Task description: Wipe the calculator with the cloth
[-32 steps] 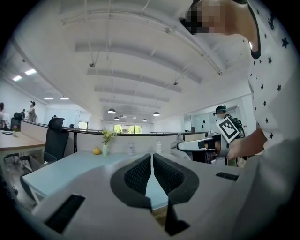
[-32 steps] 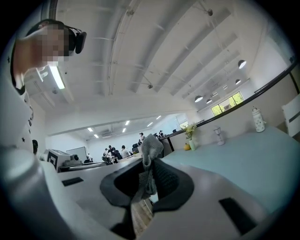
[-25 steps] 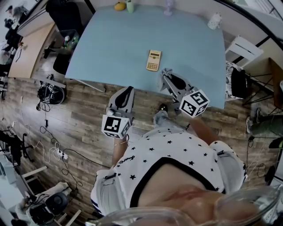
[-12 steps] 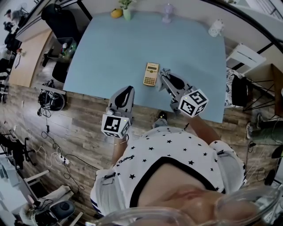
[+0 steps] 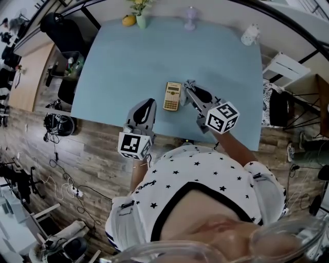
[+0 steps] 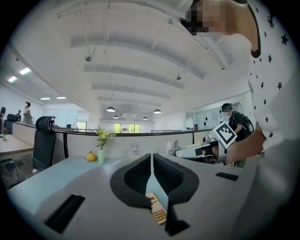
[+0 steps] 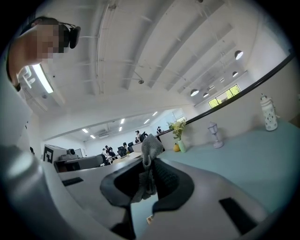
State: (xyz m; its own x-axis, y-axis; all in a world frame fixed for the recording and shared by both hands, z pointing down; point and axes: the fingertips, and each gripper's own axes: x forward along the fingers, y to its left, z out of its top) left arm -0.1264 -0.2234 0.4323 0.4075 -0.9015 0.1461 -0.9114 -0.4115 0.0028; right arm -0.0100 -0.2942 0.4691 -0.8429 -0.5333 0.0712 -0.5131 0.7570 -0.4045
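Note:
The tan calculator lies flat on the light blue table, near its front edge. My right gripper is shut on a grey cloth, which hangs just right of the calculator's top end. In the right gripper view the cloth sticks up from between the jaws. My left gripper hovers over the table's front edge, left of and below the calculator, shut with nothing in it. In the left gripper view the calculator shows just below the jaws.
Along the table's far edge stand a vase of flowers, a yellow fruit, a clear goblet and a white bottle. A white chair stands to the right and a black office chair to the left. The floor is wood.
The person has stepped closer to the table. The right gripper with the cloth now sits beside the calculator's top end instead of below it. The left gripper has come over the table edge.

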